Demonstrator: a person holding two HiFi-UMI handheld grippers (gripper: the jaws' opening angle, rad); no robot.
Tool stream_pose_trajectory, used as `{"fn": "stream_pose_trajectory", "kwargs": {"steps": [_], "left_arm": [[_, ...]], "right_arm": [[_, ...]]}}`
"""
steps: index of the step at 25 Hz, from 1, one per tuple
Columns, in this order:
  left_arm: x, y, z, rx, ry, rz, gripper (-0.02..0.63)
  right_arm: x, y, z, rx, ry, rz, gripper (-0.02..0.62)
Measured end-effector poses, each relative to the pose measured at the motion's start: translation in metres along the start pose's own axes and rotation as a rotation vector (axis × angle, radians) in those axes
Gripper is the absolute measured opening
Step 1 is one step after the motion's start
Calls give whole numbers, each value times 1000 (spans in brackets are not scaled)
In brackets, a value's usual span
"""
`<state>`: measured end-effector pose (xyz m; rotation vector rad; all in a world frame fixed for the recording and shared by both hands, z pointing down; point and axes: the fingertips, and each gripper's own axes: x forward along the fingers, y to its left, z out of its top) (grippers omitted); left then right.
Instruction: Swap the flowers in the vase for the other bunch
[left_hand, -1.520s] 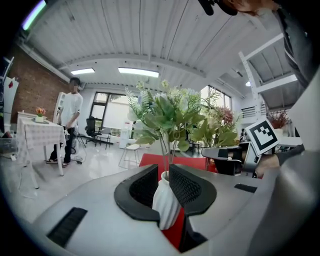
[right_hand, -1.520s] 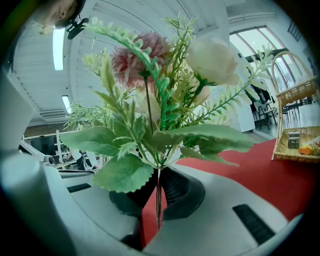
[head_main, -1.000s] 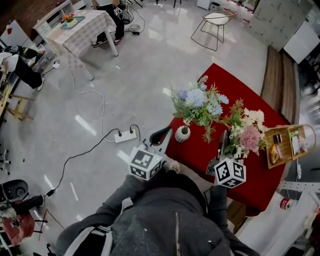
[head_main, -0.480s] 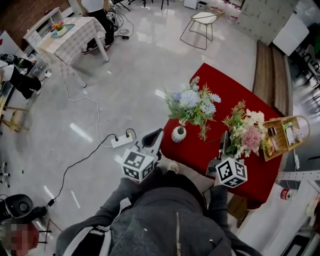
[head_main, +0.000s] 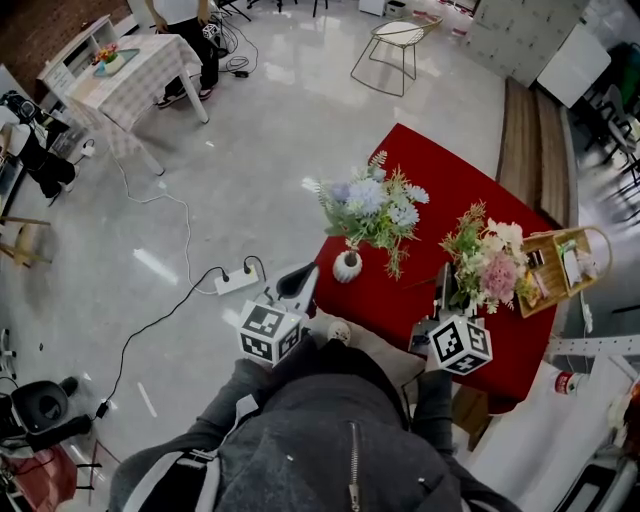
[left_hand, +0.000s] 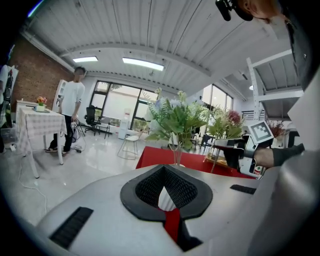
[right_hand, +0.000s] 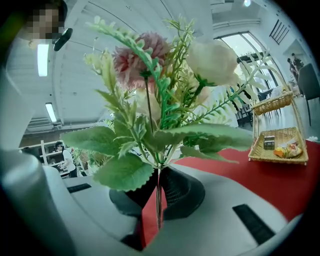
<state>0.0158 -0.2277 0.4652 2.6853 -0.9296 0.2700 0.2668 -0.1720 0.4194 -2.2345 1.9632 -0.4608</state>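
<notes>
A white vase (head_main: 347, 266) with the blue-and-green bunch (head_main: 370, 205) in it stands at the near left corner of the red table (head_main: 440, 180). My left gripper (head_main: 312, 268) is just left of the vase, level with it and apart from it. It is shut and holds nothing. In the left gripper view the vase (left_hand: 167, 198) shows through the slit of that gripper (left_hand: 163, 175). My right gripper (head_main: 445, 280) is shut on the stem of the pink-and-white bunch (head_main: 490, 265), held upright over the table's near edge. The stem runs down between its pads (right_hand: 175, 192).
A wicker basket (head_main: 560, 270) with small items sits on the table right of the pink bunch. On the floor to the left lie a power strip (head_main: 232, 285) and cables. Farther off are a checked-cloth table (head_main: 130, 75), a wire chair (head_main: 390, 40) and a standing person (left_hand: 70, 115).
The head view has drifted, so the table sits a little further left and up in the picture. The right gripper keeps its hold on the pink bunch. The left gripper stays beside the vase.
</notes>
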Motion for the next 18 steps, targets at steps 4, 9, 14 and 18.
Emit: {"fn": "stream_pose_trajectory", "kwargs": {"steps": [4,9,14,18], "left_arm": [[4,-1,-11,-11,52,9,9],[10,-2,-11,-9,73,11,9],[13,-3,-15,1,95,-1,9],[14,-1,-15,-1,100,-1,9]], "right_arm": [[-3,-2,-4,6,12,-2,28],[-6,-4,-11,19,30,-6,28],[-4,2,-15,6,37,6,28],[-1,4,-12,11,29,12,28]]}}
